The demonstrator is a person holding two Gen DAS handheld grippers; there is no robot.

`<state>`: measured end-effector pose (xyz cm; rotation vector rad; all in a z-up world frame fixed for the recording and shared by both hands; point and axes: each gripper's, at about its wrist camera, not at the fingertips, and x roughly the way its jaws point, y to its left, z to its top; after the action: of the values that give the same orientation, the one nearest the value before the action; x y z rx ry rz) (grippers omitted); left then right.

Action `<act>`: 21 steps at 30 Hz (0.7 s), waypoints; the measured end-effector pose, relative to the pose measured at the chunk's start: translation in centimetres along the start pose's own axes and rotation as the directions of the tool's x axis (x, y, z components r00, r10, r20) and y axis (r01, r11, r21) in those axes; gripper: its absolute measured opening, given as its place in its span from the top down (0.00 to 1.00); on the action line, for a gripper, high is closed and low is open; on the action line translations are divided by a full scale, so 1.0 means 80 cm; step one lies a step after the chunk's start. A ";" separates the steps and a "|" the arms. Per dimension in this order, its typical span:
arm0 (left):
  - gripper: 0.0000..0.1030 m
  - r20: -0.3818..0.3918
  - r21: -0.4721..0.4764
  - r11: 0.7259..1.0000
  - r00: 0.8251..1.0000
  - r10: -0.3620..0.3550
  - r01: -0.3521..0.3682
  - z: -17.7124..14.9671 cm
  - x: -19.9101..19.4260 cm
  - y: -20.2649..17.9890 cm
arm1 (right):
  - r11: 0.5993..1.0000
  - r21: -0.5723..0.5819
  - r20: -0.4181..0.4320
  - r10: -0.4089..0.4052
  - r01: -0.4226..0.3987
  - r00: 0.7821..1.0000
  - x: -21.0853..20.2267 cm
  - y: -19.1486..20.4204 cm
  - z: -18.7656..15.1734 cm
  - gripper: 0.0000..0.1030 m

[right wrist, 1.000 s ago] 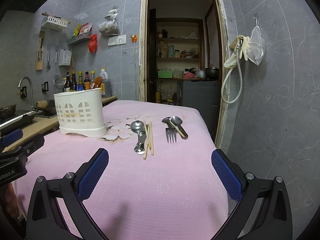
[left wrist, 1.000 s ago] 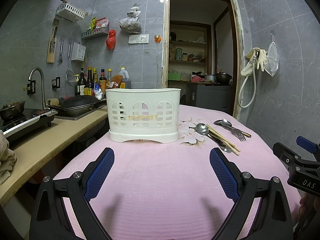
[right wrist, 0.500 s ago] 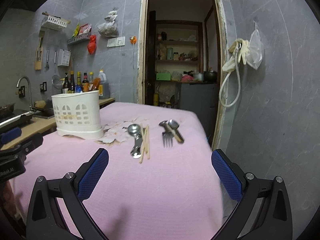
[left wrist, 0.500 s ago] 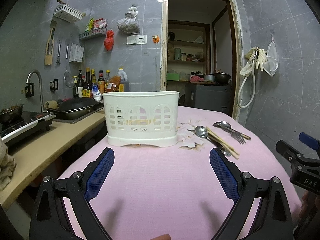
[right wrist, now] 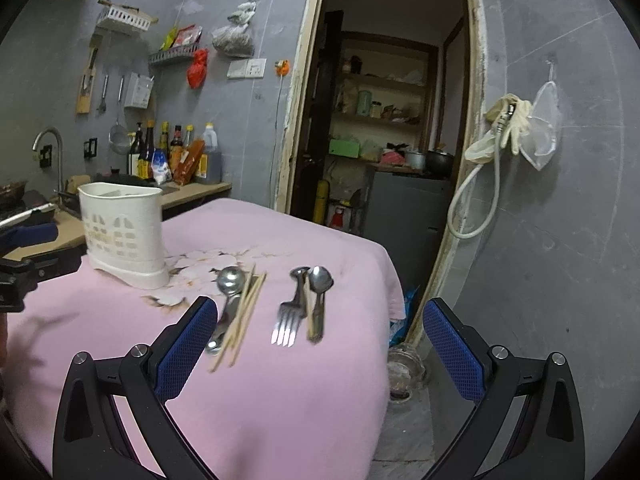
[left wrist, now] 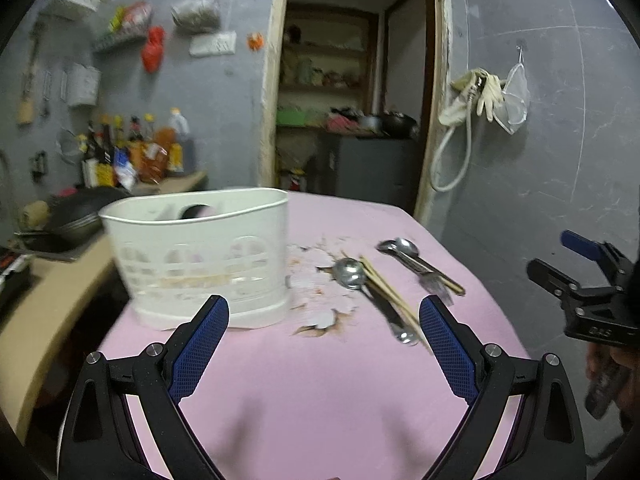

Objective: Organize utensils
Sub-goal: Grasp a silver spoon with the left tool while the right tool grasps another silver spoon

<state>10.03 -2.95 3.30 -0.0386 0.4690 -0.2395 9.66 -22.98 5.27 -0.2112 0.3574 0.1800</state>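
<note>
My right gripper (right wrist: 316, 330) hangs with its jaws spread wide and nothing between them, low over the near part of the table (right wrist: 280, 392) and its pink cloth. My left gripper (left wrist: 322, 330) is the same, jaws spread and empty, pointing at the ground between the holder and the cutlery. Just beyond my right jaws lie the utensils in two small groups: nearer the left, a spoon (right wrist: 228, 300) with a pair of chopsticks (right wrist: 242, 320) resting against it, and a little to the right a fork (right wrist: 290, 312) with a second spoon (right wrist: 318, 300) beside it, handles toward me. Farther off at the left stands the white utensil holder (right wrist: 122, 234), upright and, as far as I can see from the left view, with nothing yet standing in it. So I judge that nothing is sorted yet and the first pick is in hand. To do it well, I should lower my right jaws onto one piece only, across its handle. The chopsticks overlap the spoon, so closing there could drag both. The fork's group looks easier to separate. The cloth is soft and may bunch, so I should pinch the metal without scooping fabric.
</note>
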 end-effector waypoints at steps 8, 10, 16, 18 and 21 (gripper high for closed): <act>0.10 -0.077 0.030 0.998 0.996 -0.049 0.051 0.035 0.059 -0.015 | 0.998 -0.009 -0.120 0.067 -0.069 0.990 0.081 -0.042 0.018 0.00; 0.14 -0.096 0.062 0.997 0.994 -0.044 0.050 0.040 0.078 -0.024 | 0.996 -0.023 -0.149 0.082 -0.086 0.985 0.106 -0.051 0.018 0.00; 0.35 -0.167 0.155 0.987 0.986 -0.007 0.033 0.046 0.140 -0.046 | 0.989 -0.043 -0.229 0.129 -0.142 0.965 0.169 -0.070 0.022 0.17; 0.44 -0.192 0.184 0.983 0.981 0.023 0.013 0.048 0.162 -0.050 | 0.985 -0.038 -0.254 0.151 -0.166 0.955 0.187 -0.074 0.024 0.23; 0.55 -0.234 0.169 0.985 0.972 0.016 0.024 0.046 0.191 -0.045 | 0.978 -0.033 -0.290 0.190 -0.208 0.938 0.213 -0.073 0.025 0.35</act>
<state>24.10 -10.12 0.12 0.1578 0.6822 -0.2893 27.22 -25.81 1.90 -0.2649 0.6624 0.3633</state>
